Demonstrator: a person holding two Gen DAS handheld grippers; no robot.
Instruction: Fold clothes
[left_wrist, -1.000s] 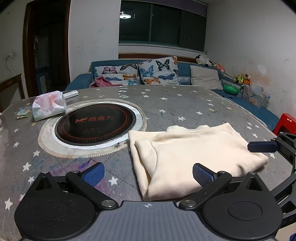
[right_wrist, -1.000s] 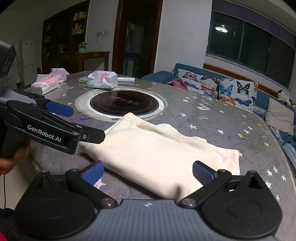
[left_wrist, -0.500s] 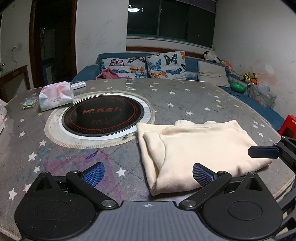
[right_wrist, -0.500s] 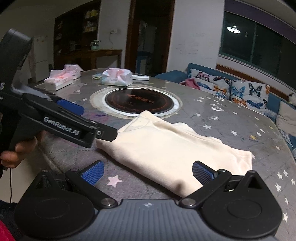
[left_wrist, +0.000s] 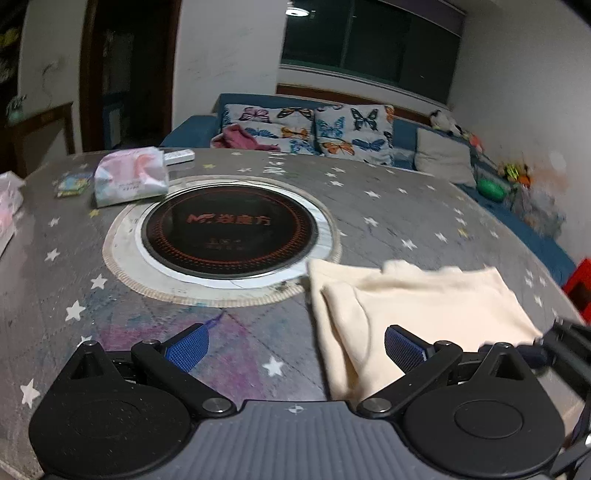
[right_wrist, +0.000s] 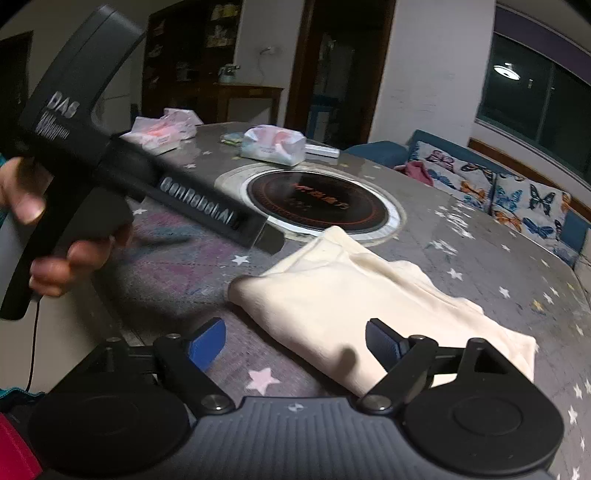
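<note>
- The cream-coloured folded fleece garment (right_wrist: 369, 302) lies flat on the grey star-patterned tabletop (left_wrist: 388, 206), just beside the round black induction hob (left_wrist: 229, 236) set into it
- The right gripper (right_wrist: 295, 347) has its jaws closing with the garment's near edge between them, pads not yet pressing; I judge it should bite through all layers at the corner before lifting
- The left gripper (left_wrist: 295, 347) hangs with jaws wide and empty, over the garment's left edge; it should take the matching corner so the fold stays square
- Its side reads "GenRobot.AI" and "DAS"; the hob's orange lettering is unreadable
</note>
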